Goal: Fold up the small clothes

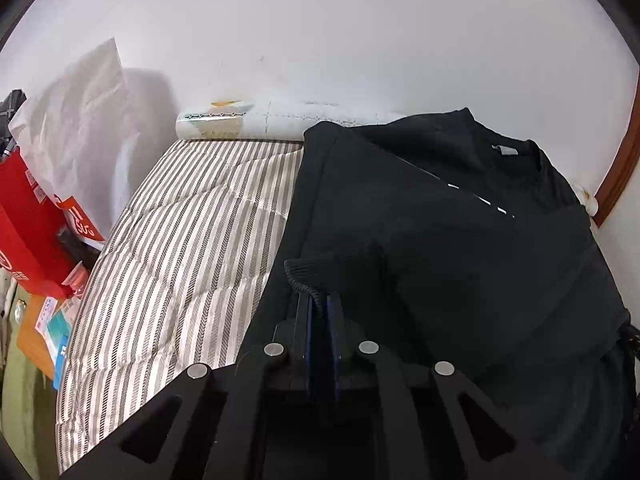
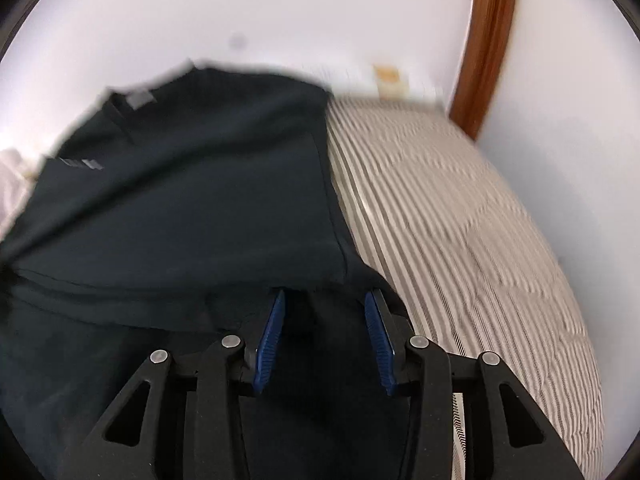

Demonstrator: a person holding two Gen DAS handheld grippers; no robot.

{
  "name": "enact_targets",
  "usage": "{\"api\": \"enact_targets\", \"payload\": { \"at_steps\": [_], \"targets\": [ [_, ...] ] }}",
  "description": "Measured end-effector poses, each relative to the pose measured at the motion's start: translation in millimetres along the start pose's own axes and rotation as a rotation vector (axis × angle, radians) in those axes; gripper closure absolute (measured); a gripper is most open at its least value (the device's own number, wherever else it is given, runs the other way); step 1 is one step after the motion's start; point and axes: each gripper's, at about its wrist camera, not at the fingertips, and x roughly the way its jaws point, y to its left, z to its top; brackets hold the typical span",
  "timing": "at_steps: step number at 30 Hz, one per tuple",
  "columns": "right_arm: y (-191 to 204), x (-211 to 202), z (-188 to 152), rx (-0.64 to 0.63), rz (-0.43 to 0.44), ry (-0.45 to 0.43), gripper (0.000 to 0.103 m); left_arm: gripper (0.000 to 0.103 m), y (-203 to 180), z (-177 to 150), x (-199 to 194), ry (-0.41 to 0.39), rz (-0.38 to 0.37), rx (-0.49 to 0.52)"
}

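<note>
- A black sweatshirt (image 1: 460, 216) lies on the striped mattress (image 1: 180, 240), its neckline with a grey label (image 1: 505, 150) at the far end by the white wall (image 1: 320, 32), so its long axis runs from near to far.
- Left gripper (image 1: 319, 300): its blue pads are pressed together on a ribbed cuff (image 1: 308, 276) of the sweatshirt, which sticks up between them.
- Right gripper (image 2: 325, 300): fingers (image 2: 272, 336) spread wide apart, their tips at a folded edge of the sweatshirt (image 2: 192, 200); dark cloth lies between and under them, and they pinch nothing. This view is blurred.
- In the right wrist view the sweatshirt fills the left and the bare mattress (image 2: 460, 220) lies to the right.
- Red boxes (image 1: 28, 216) and a white bag (image 1: 76, 120) stand left of the mattress.
</note>
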Motion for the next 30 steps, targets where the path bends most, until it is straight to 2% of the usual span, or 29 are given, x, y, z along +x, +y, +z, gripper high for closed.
{"api": "enact_targets", "payload": {
  "at_steps": [7,10,14,15,17,19,21,23,25,27,30],
  "targets": [
    [-2.2,-34.2,-12.5,-0.015,-0.017,-0.092,0.062,0.094,1.6,-15.0,-26.7,0.001,-0.023,0.027],
    [1.9,-54.9,-20.3,-0.04,0.012,-0.105,0.062,0.094,2.9,-22.9,-42.6,-0.009,-0.009,0.033],
    [4.7,-87.2,-39.6,-0.097,-0.044,-0.151,0.062,0.093,8.2,-39.1,-62.9,0.012,-0.056,-0.004],
    [4.7,-92.7,-44.3,-0.113,-0.039,-0.147,0.062,0.09,9.2,-46.1,-70.6,0.012,-0.053,-0.011],
    [3.5,-103.0,-54.5,-0.128,-0.024,-0.147,0.062,0.078,9.1,-56.0,-79.4,0.012,-0.04,0.001],
    [0.5,-110.5,-68.0,-0.134,-0.004,-0.146,0.062,0.076,11.2,-70.1,-89.9,0.026,-0.028,0.002],
    [-5.9,-114.8,-83.3,-0.118,0.034,-0.114,0.061,0.066,14.9,-85.5,-99.4,0.042,-0.046,-0.02],
    [-14.6,-117.1,-97.7,-0.096,0.055,-0.091,0.058,0.046,15.4,-99.1,-106.8,0.049,-0.057,-0.01],
    [-23.4,-120.8,-110.3,-0.076,0.052,-0.09,0.05,0.044,13.9,-116.8,-115.7,0.046,-0.059,0.017],
    [-32.0,-123.7,-124.4,-0.058,0.062,-0.083,0.036,0.044,14.2,-131.2,-122.9,0.045,-0.071,0.029],
    [-37.6,-125.0,-144.4,-0.062,0.059,-0.068,0.033,0.044,19.1,-151.7,-128.3,0.081,-0.091,0.022]
  ]
}}
